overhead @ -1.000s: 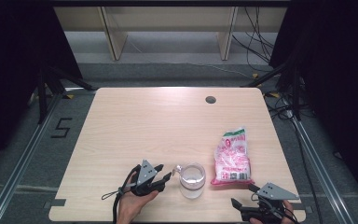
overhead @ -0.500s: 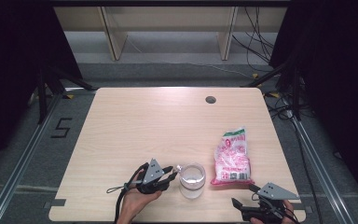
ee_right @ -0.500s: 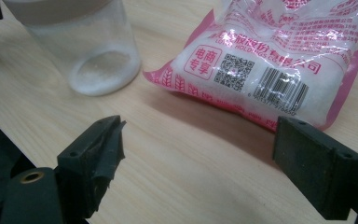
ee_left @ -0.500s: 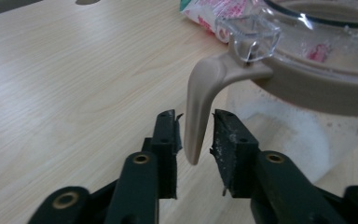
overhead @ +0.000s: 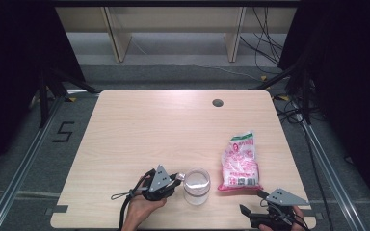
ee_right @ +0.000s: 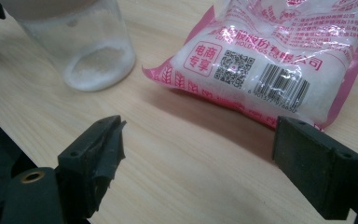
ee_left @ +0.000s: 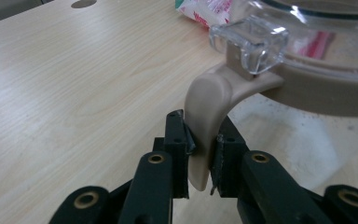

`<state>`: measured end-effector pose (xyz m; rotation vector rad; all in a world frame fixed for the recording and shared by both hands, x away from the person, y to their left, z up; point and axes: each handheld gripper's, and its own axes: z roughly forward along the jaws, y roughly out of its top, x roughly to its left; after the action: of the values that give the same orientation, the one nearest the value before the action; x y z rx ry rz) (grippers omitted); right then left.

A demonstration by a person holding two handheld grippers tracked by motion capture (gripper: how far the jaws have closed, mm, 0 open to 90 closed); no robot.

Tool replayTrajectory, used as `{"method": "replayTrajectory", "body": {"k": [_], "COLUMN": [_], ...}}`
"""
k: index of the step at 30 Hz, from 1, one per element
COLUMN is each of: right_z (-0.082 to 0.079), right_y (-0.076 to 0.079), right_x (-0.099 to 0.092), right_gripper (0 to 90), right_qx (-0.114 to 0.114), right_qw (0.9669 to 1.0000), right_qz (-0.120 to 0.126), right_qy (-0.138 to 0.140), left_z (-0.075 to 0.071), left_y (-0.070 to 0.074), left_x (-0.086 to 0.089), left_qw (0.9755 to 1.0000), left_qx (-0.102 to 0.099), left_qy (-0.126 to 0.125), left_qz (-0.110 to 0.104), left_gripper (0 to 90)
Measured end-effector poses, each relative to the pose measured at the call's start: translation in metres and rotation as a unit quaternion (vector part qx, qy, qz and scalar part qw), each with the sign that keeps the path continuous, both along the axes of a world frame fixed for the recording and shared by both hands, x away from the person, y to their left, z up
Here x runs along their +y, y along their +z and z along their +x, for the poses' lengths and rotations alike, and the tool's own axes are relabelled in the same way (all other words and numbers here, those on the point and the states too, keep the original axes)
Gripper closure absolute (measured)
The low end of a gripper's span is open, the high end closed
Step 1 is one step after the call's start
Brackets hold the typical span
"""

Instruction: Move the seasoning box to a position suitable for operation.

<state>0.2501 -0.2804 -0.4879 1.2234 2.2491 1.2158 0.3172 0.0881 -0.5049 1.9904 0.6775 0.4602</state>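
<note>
At the near edge of the table (overhead: 139, 120), toward five o'clock, the right gripper (overhead: 260, 211) rests with its jaws spread wide and nothing between them, aimed at the pink-and-white bag (overhead: 240, 161) just beyond it. At about seven o'clock the left gripper (overhead: 176, 178) has its jaws closed on the beige latch tab (ee_left: 204, 116) that curves down from the rim of the clear jar (overhead: 196, 185); the jar stands upright near the front middle of the table with a shallow layer of white grains at its bottom. The hold looks like the risky point: the jaws pinch only the lower tip of the tab, so a pull could slip off it, or drag and tip the light jar, since nothing steadies its body. If the lid (ee_left: 317, 28) springs up suddenly, grains could scatter. The bag lies flat at three o'clock of the jar, near but apart, and a sliding jar could bump it. Farther off, toward twelve o'clock, the table is bare apart from a small dark hole (overhead: 217, 102).
</note>
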Motion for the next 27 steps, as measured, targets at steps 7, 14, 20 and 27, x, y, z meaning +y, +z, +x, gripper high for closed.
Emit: {"method": "replayTrajectory", "body": {"k": [7, 14, 20, 27], "right_z": [0.000, -0.002, -0.001, 0.001], "right_y": [-0.001, -0.001, -0.002, -0.003], "right_x": [0.001, 0.002, 0.002, 0.000], "right_gripper": [17.6, 17.6, 17.6, 17.6], "right_qx": [-0.001, 0.011, 0.012, 0.003], "right_qw": [1.0000, 0.9999, 0.9999, 1.0000], "right_qz": [-0.001, 0.006, 0.002, -0.004], "right_qy": [-0.003, -0.008, -0.007, -0.001], "left_z": [-0.014, -0.018, -0.022, -0.024], "left_y": [-0.003, 0.000, 0.008, 0.009], "left_x": [0.014, 0.021, 0.030, 0.021], "left_qw": [0.9998, 0.9988, 0.9966, 0.9938], "left_qx": [0.004, -0.009, -0.020, -0.011], "left_qy": [-0.010, -0.029, -0.055, -0.083], "left_qz": [-0.019, -0.039, -0.059, -0.073], "left_gripper": [75.1, 68.0, 68.8, 67.4]}}
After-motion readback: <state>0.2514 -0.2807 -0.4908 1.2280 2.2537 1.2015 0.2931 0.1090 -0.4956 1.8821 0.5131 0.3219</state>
